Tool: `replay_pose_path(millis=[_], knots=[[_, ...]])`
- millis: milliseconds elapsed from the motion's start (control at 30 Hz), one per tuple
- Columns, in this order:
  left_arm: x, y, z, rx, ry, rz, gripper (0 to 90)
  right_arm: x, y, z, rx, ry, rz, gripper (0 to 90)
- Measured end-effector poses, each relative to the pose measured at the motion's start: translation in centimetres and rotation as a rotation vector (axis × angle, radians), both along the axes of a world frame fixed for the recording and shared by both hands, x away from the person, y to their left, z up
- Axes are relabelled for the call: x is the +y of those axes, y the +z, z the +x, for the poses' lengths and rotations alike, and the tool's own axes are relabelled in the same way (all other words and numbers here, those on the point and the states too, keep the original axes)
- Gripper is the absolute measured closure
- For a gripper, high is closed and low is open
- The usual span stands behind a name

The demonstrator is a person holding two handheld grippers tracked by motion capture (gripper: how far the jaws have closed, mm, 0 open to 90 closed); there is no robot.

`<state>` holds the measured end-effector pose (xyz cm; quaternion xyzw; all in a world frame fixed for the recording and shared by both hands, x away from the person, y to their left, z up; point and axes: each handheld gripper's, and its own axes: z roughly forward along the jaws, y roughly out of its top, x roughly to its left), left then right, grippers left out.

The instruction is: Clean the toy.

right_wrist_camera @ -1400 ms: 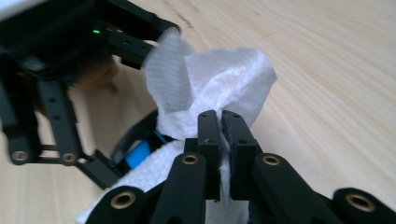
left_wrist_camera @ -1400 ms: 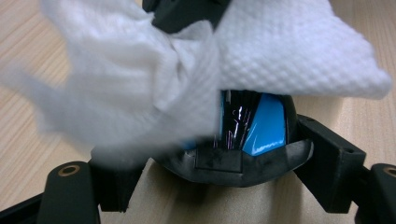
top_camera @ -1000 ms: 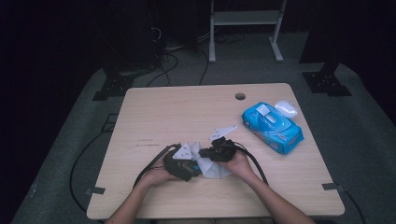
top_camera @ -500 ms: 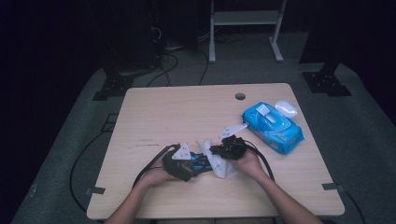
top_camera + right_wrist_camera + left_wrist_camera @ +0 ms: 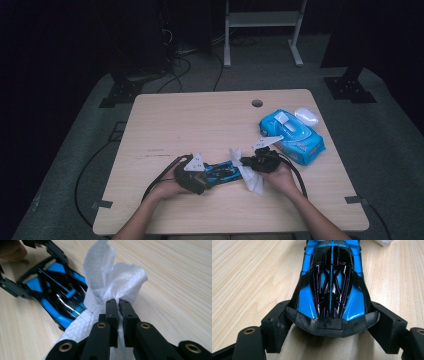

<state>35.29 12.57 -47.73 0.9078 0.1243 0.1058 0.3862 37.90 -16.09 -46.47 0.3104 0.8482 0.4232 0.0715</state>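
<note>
A blue and black toy car [image 5: 220,171] lies on the wooden table [image 5: 200,120] near its front edge. My left gripper [image 5: 206,176] is shut on the car's left end. In the left gripper view both pads [image 5: 277,322] press the sides of the car's [image 5: 332,282] black bumper. My right gripper [image 5: 246,164] is shut on a crumpled white wipe [image 5: 253,182] at the car's right end. Seen from the right gripper view, the jaws [image 5: 118,306] pinch the wipe [image 5: 117,277], which rests against the car [image 5: 57,300].
A blue pack of wipes [image 5: 292,134] lies at the right of the table with a small white object [image 5: 306,116] beside it. A cable hole [image 5: 257,103] sits at the back. Cables trail from both grippers off the front.
My right gripper has moved to the right with the wipe, along the car toward its right end, uncovering more of the blue body. The left gripper has kept still on the car.
</note>
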Motion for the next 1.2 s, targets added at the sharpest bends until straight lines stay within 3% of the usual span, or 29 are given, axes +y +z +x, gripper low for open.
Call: replay_pose_path(millis=[167,300,367,467,500,633,767,867,1033,1200], knots=[[0.1,0.0,0.0,-0.005,-0.004,0.002,23.4,2.9,0.4,0.3,-0.025,0.053,0.011,85.5],[0.2,0.0,0.0,-0.002,-0.005,0.002,23.6,3.4,0.4,0.6,-0.043,0.067,0.003,85.6],[0.2,0.0,0.0,-0.002,-0.004,0.003,23.5,2.9,0.4,0.6,-0.037,0.062,0.011,85.6],[0.2,0.0,0.0,-0.002,-0.004,0.002,23.6,1.6,0.5,0.4,-0.044,0.043,-0.024,85.5],[0.2,0.0,0.0,-0.003,-0.003,0.003,23.5,0.3,0.1,0.1,-0.031,0.027,-0.040,85.5],[0.2,0.0,0.0,-0.001,-0.002,0.001,23.5,-1.5,-0.3,-0.4,0.005,-0.003,-0.004,85.5],[0.2,0.0,0.0,0.000,-0.001,0.001,23.5,-2.1,-0.7,-1.6,0.026,0.023,0.001,85.5],[0.2,0.0,0.0,0.000,-0.001,0.001,23.4,-1.8,-0.5,-2.4,0.023,0.044,0.003,85.6],[0.2,0.0,0.1,-0.003,0.003,0.004,23.2,-0.6,0.0,-2.3,0.021,0.060,0.040,85.6],[0.3,0.0,0.1,0.000,0.004,-0.002,23.1,1.7,0.2,-2.3,0.004,0.103,0.039,85.6]])
